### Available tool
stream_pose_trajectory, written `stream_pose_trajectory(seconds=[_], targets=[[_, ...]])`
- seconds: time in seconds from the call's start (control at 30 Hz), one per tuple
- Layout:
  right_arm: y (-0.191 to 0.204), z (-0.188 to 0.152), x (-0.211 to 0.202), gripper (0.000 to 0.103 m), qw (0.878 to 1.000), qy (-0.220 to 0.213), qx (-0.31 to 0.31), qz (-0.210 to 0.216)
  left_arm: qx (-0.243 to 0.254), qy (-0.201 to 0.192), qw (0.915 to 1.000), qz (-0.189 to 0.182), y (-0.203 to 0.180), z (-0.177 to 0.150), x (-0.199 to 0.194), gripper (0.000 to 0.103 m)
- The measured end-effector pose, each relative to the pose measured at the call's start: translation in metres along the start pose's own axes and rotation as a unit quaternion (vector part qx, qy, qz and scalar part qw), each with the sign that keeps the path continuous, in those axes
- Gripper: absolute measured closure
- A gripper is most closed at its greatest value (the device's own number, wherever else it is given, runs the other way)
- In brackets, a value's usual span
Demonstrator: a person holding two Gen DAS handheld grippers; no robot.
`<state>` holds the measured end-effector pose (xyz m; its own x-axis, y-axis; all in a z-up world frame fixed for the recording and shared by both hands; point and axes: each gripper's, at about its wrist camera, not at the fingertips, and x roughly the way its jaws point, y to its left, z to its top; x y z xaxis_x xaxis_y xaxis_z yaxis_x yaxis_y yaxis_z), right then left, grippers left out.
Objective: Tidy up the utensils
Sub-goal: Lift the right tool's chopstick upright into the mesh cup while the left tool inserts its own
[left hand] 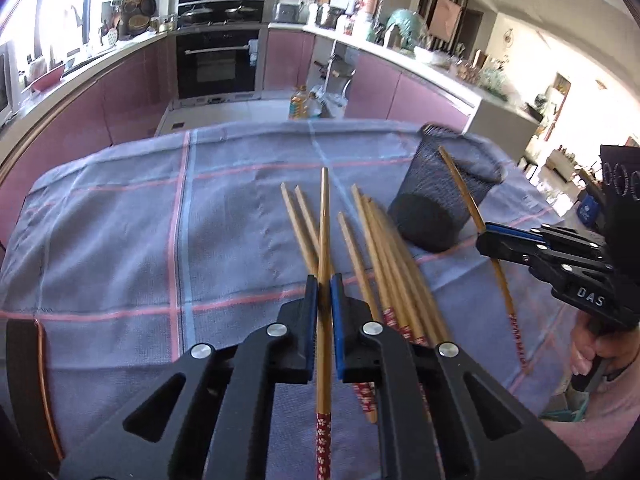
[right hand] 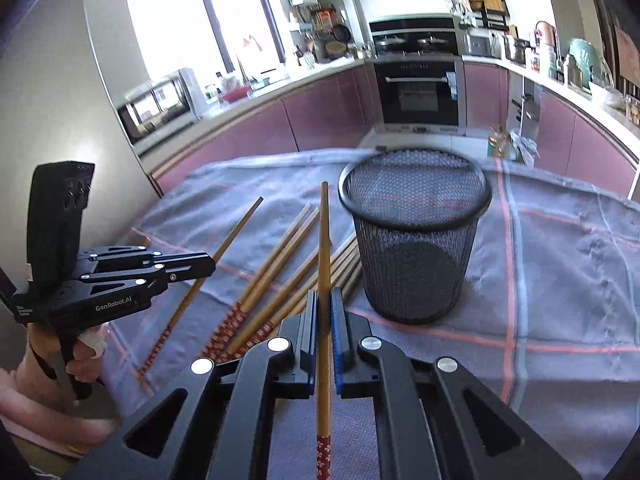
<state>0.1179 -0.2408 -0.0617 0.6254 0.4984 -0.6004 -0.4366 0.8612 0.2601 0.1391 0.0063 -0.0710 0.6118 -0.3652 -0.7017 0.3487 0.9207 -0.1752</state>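
We are holding a pair of tongs in each hand over a bench draped in a blue-grey checked cloth [left hand: 120,216]. Our left tongs [left hand: 324,292] are closed tight on one chopstick [left hand: 324,216], its bamboo shaft running straight out between the blue pads and its red flowered end trailing back toward us. Our right tongs [right hand: 324,308] are likewise clamped on a second chopstick [right hand: 325,232], whose tip is pointing up toward the near rim of the black mesh basket [right hand: 416,248].

In the left wrist view we are seeing the right tongs from the side, gripping their chopstick partway along, with the stick crossing in front of the basket's wall. In the right wrist view the left tongs [right hand: 210,266] are showing at the left edge, their stick slanting up and away from the pile.

The remaining chopsticks [left hand: 380,256] are lying loose on the cloth in a fanned heap, pale tips pointing away from us and red patterned ends toward us, just beside the basket. The basket is standing upright on the cloth to the right of the heap; we cannot tell whether anything is lying inside it. Part of a hand [right hand: 80,356] is wrapping the left handle. A kitchen with pink cabinets and an oven [left hand: 218,60] is filling the background.
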Motion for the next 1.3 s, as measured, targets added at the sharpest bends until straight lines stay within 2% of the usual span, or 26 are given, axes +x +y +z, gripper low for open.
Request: stream_pose_trajectory(seconds=[0.23,0.43,0.6,0.77,0.9,1.03,1.17,1.3], targets=[[-0.004,0.024,-0.037,0.097,0.998,-0.065,0.002,0.025,0.021,-0.069,0.9960,-0.052,-0.019,0.028,-0.055,0.096],[-0.008,0.055,-0.060,0.097,0.994,-0.109,-0.008,0.032,0.027,-0.129,0.9875,-0.087,-0.034,0.064,-0.088,0.096],[-0.012,0.084,-0.077,0.097,0.990,-0.137,-0.021,0.033,0.028,-0.171,0.9790,-0.108,-0.051,0.101,-0.099,0.096],[-0.020,0.107,-0.093,0.097,0.985,-0.168,-0.028,0.019,0.032,-0.190,0.9734,-0.124,-0.073,0.134,-0.101,0.096],[-0.032,0.116,-0.084,0.097,0.986,-0.161,-0.028,-0.002,0.050,-0.177,0.9756,-0.120,-0.096,0.149,-0.085,0.096],[-0.044,0.114,-0.058,0.097,0.993,-0.116,-0.022,-0.009,0.055,-0.124,0.9839,-0.116,-0.110,0.149,-0.051,0.096],[-0.051,0.104,-0.033,0.097,0.998,-0.065,-0.020,-0.015,0.062,-0.074,0.9886,-0.116,-0.115,0.134,-0.014,0.096],[-0.053,0.102,-0.010,0.097,0.999,-0.023,-0.021,-0.020,0.064,-0.056,0.9904,-0.109,-0.113,0.128,0.012,0.096]])
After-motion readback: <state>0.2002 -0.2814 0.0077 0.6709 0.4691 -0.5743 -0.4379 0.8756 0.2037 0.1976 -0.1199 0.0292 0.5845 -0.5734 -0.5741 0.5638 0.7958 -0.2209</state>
